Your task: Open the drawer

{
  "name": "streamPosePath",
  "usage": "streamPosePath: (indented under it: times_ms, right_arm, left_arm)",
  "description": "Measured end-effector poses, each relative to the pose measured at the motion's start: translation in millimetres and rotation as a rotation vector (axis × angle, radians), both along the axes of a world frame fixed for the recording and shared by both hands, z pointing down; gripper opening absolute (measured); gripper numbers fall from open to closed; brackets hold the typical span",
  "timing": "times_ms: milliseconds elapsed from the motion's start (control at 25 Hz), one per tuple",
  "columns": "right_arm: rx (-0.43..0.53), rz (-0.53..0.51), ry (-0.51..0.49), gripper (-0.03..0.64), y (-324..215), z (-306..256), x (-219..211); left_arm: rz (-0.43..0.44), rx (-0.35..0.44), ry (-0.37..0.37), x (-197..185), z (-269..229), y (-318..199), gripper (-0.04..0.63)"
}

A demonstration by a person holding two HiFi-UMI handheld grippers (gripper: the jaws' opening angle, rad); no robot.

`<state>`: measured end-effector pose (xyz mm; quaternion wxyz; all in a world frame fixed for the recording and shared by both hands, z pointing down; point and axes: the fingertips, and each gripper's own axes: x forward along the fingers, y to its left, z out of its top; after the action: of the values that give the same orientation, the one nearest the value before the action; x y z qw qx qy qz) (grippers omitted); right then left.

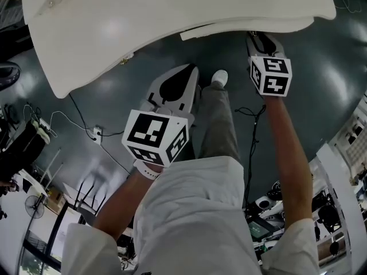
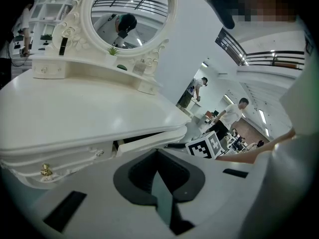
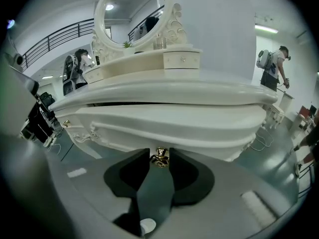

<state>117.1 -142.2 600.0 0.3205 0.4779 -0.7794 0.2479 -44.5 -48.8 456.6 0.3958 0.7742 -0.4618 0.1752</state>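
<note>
A white dressing table (image 1: 114, 33) stands in front of me. Its middle drawer (image 3: 169, 126) is pulled out a little, with a dark gap above its front; it also shows as a slab (image 1: 241, 28) under the tabletop and sticks out past the top (image 2: 149, 142). My right gripper (image 3: 160, 155) is shut on the drawer's gold knob (image 3: 160, 159), and reaches under the table edge (image 1: 261, 42). My left gripper (image 2: 156, 152) is shut on nothing and hangs apart from the table, lower left of the drawer (image 1: 192, 73).
A round mirror (image 2: 130, 16) and small shelves stand on the tabletop. A second gold knob (image 2: 46, 170) sits on the left drawer. My leg and white shoe (image 1: 219, 77) are below the table; cables (image 1: 80, 116) and a power strip (image 1: 97, 133) lie on the floor. People (image 2: 234, 116) stand far off.
</note>
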Motion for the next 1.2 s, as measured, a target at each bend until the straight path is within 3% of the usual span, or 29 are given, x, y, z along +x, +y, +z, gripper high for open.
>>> streamPosePath:
  times_ms: [1200]
  right_arm:
    - [-0.037,0.040,-0.001,0.133,68.8,-1.1,30.6]
  left_arm:
    - [0.076,0.001,-0.004,21.4,-2.2,7.5,0.009]
